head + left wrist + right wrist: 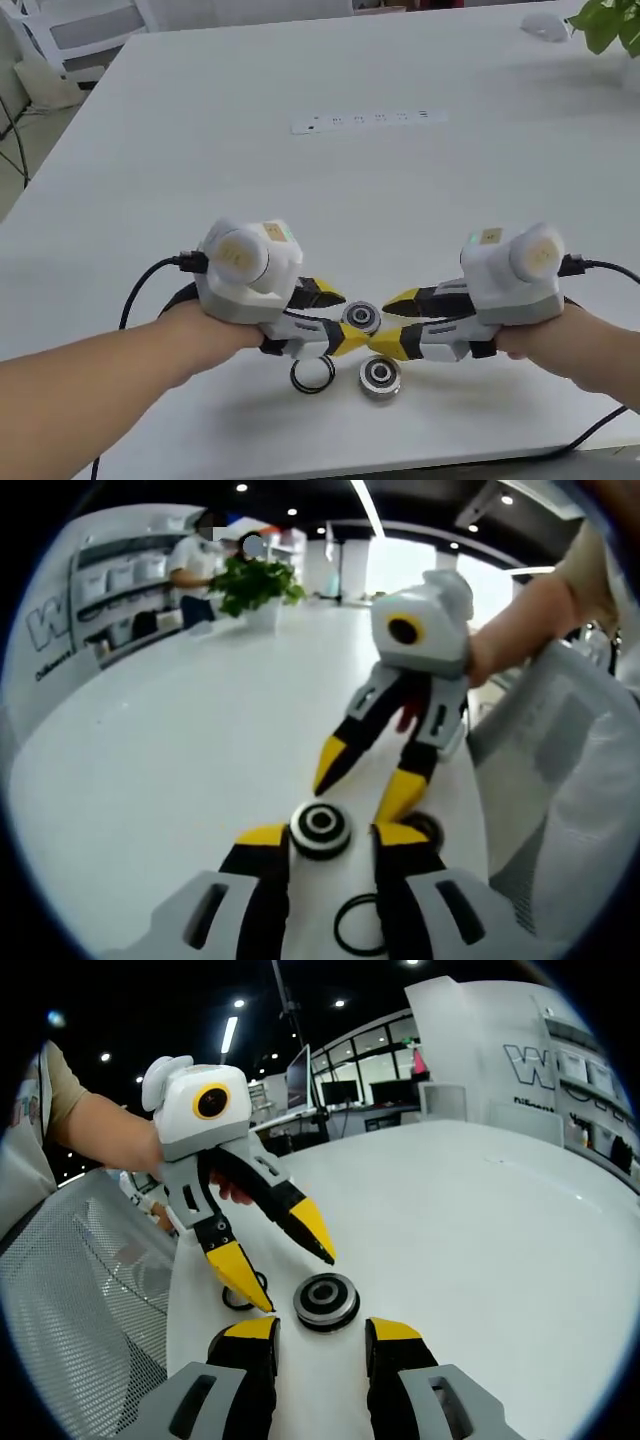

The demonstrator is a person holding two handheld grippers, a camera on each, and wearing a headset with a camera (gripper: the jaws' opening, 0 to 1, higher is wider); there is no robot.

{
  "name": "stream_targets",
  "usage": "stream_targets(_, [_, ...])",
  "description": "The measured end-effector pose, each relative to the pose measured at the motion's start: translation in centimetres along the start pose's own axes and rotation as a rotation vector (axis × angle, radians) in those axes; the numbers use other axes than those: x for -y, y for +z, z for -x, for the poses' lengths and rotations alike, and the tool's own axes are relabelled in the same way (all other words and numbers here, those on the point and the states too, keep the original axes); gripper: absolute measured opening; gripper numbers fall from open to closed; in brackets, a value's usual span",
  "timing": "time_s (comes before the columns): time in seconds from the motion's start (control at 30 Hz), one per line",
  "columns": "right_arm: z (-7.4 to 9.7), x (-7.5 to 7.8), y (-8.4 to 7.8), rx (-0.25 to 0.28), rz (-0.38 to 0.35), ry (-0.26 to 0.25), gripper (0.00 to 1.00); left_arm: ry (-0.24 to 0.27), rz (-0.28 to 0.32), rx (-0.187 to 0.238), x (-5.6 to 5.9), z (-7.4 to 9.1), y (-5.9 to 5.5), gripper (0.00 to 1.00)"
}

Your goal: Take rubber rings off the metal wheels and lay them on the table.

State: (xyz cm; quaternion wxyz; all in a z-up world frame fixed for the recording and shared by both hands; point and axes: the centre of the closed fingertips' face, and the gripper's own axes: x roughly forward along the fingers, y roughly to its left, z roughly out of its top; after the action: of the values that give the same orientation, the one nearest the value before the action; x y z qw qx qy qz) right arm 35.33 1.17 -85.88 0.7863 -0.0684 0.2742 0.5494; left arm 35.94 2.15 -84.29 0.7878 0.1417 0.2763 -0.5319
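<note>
A metal wheel with a black rubber ring point(360, 317) point(320, 828) point(326, 1300) sits between the two facing grippers. My left gripper point(345, 318) point(330, 835) point(290, 1275) is open, its yellow tips on either side of the wheel. My right gripper point(388, 322) point(365, 780) point(322, 1330) is open too, its tips just short of the wheel. A second wheel point(380, 377) point(428, 827) lies on the white table point(300, 200) near the front edge. A loose black rubber ring point(312, 374) point(358, 925) point(238, 1297) lies flat beside it.
A white power strip point(368, 120) lies mid-table. A green plant point(610, 25) point(255, 585) stands at the far right corner, and a white chair point(80, 35) beyond the far left. The table's front edge runs just below the grippers. A person point(190, 570) stands far off.
</note>
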Motion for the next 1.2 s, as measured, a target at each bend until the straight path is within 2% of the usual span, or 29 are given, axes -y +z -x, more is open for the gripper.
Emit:
stream_targets(0.47, [0.12,0.11,-0.05,0.001,0.003,-0.006,0.32,0.012,-0.006,-0.012,-0.28,-0.77,0.16,0.21])
stream_targets(0.67, [0.11,0.18,0.04,0.005,0.004,-0.009,0.32,0.032,-0.065,-0.027,-0.3,-0.96,0.18,0.16])
stream_targets(1.2, [-0.72,0.08,0.49,0.011,0.006,-0.013,0.32,0.068,-0.064,-0.029,-0.47,-1.04,0.14,0.14])
